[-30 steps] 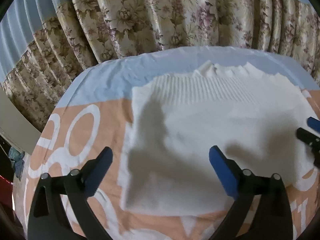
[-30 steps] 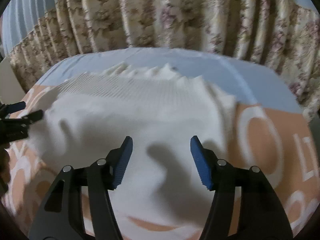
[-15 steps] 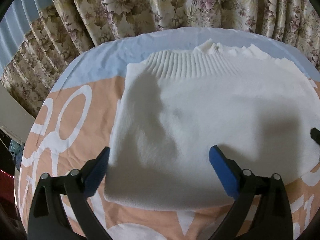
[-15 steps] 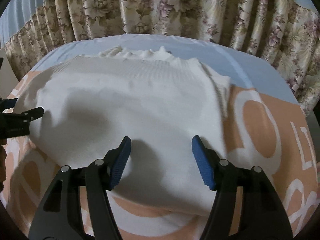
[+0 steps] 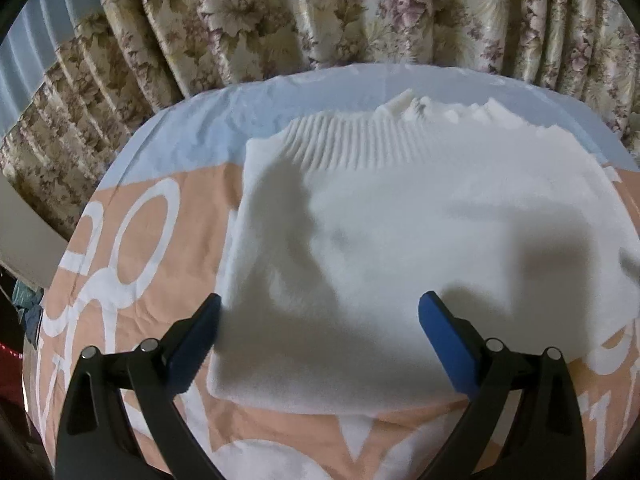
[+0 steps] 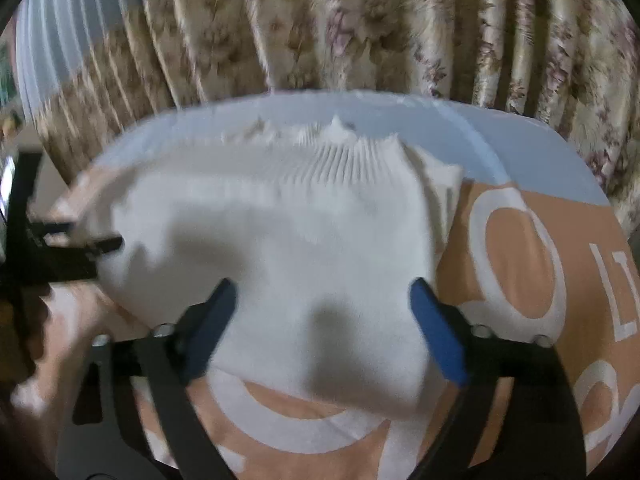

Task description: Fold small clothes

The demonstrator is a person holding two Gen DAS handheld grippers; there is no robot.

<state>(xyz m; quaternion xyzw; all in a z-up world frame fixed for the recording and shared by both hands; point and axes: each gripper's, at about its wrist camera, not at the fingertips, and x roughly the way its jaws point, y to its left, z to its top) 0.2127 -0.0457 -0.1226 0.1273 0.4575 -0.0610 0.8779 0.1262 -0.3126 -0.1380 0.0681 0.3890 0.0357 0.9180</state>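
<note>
A white knitted sweater lies folded on the bed, its ribbed band at the far side. My left gripper hovers open over the sweater's near left corner, its blue fingers wide apart with nothing pressed between them. In the right wrist view the same sweater fills the middle. My right gripper is over its near right part; its jaws are opening wide and only the flat cloth lies beneath them. The left gripper shows at the left edge by the sweater's side. This view is blurred.
The bed sheet is orange with large white letters and pale blue at the far end. Floral curtains hang close behind the bed. The bed's left edge drops off to a dark floor.
The right gripper's jaws have spread much wider and it has shifted sideways, out of the left wrist view. The sweater has settled flat. The left gripper stays open.
</note>
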